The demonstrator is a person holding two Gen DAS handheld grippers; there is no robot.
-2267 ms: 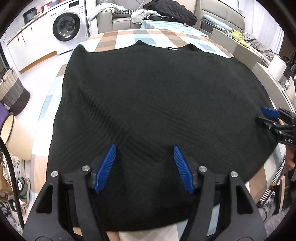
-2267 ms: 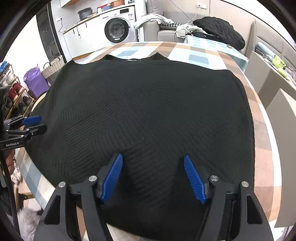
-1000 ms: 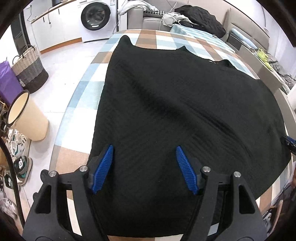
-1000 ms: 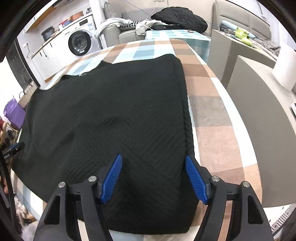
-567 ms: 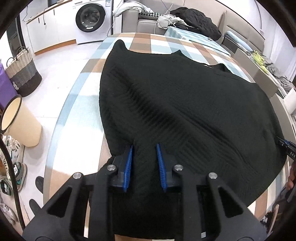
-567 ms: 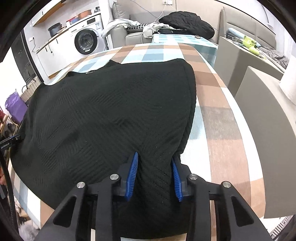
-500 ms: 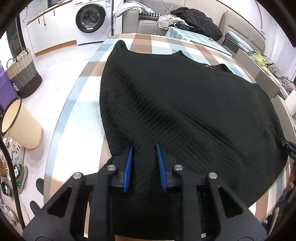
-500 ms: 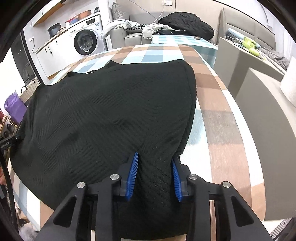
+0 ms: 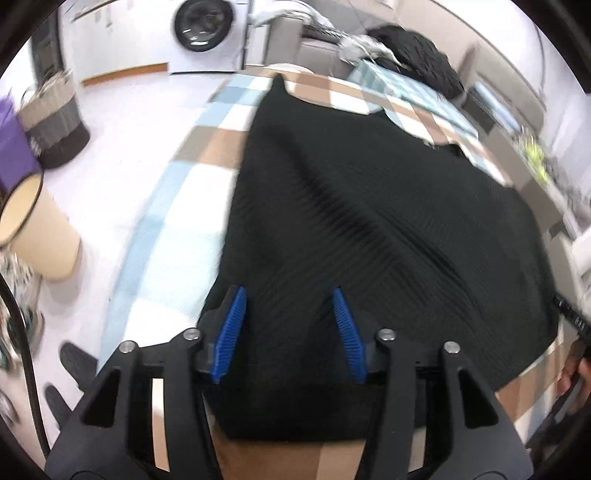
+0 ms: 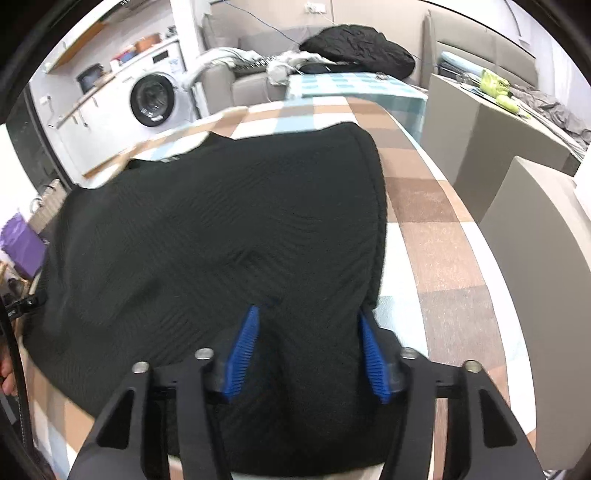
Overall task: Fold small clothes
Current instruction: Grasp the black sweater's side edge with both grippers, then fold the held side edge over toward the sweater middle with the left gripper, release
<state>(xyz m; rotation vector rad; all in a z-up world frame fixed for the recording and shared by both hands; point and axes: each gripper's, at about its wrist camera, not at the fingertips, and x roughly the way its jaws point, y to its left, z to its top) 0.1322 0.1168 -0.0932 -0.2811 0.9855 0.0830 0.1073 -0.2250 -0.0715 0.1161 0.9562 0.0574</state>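
A black ribbed knit garment (image 9: pixel 369 221) lies spread over the checked table (image 9: pixel 192 192); it also shows in the right wrist view (image 10: pixel 221 229). My left gripper (image 9: pixel 288 317) is open, its blue pads either side of the garment's near left hem. My right gripper (image 10: pixel 308 343) is open over the near right hem, beside the garment's right edge. Each gripper's tip shows faintly at the other view's rim.
The checked tablecloth (image 10: pixel 436 229) is bare right of the garment. A beige bin (image 9: pixel 33 229), a woven basket (image 9: pixel 55 122) and a washing machine (image 9: pixel 205 33) stand on the left. Grey cabinets (image 10: pixel 524 177) stand to the right. A sofa with clothes (image 10: pixel 351 48) is behind.
Both grippers were shut on the garment's near hem half a second ago; both have now opened. The views are blurred and shifted slightly, and the fabric has slackened.
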